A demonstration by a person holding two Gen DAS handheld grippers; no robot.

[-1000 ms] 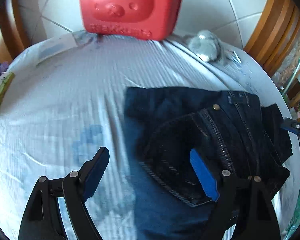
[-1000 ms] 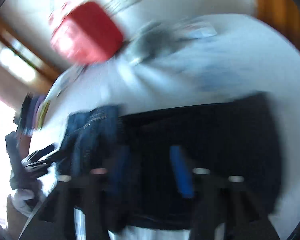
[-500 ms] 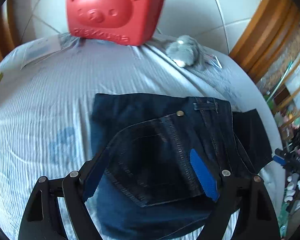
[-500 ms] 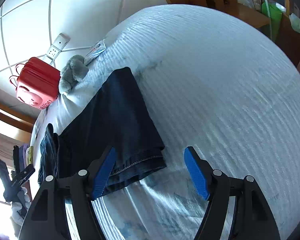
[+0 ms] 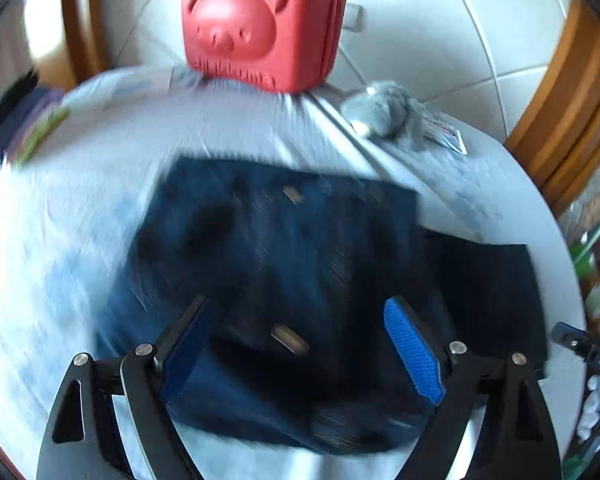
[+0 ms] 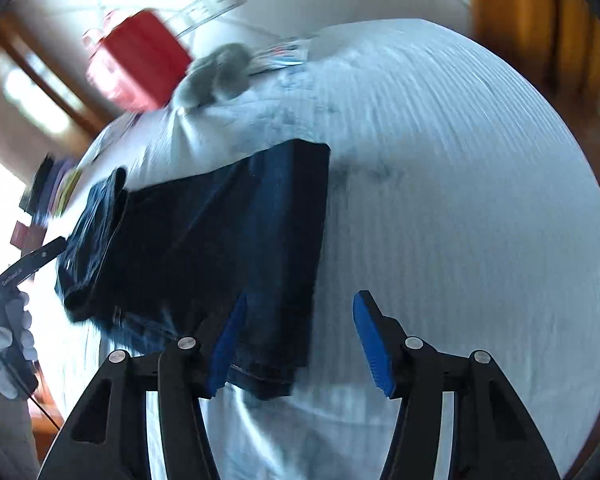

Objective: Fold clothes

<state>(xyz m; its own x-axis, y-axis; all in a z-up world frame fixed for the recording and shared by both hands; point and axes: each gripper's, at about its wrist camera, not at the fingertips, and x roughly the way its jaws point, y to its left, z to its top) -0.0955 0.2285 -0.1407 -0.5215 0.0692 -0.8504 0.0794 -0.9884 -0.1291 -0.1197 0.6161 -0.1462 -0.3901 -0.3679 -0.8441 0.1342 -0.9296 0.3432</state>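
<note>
Right gripper [image 6: 296, 340] closing off the jeans [image 6: 204, 248] hem's edge, left gripper [image 5: 300, 344] spreading wide above the waist: risk it pinches the sheet [image 6: 440, 200], not denim.

The black two-finger left gripper with blue pads [image 5: 296, 344] points steeply down with its jaws wide and opening, pads pressing on nothing, while the matching right gripper [image 6: 298, 340] tilts likewise, jaws closing, and a white-gloved hand [image 6: 8, 344] grips the left handle.
</note>
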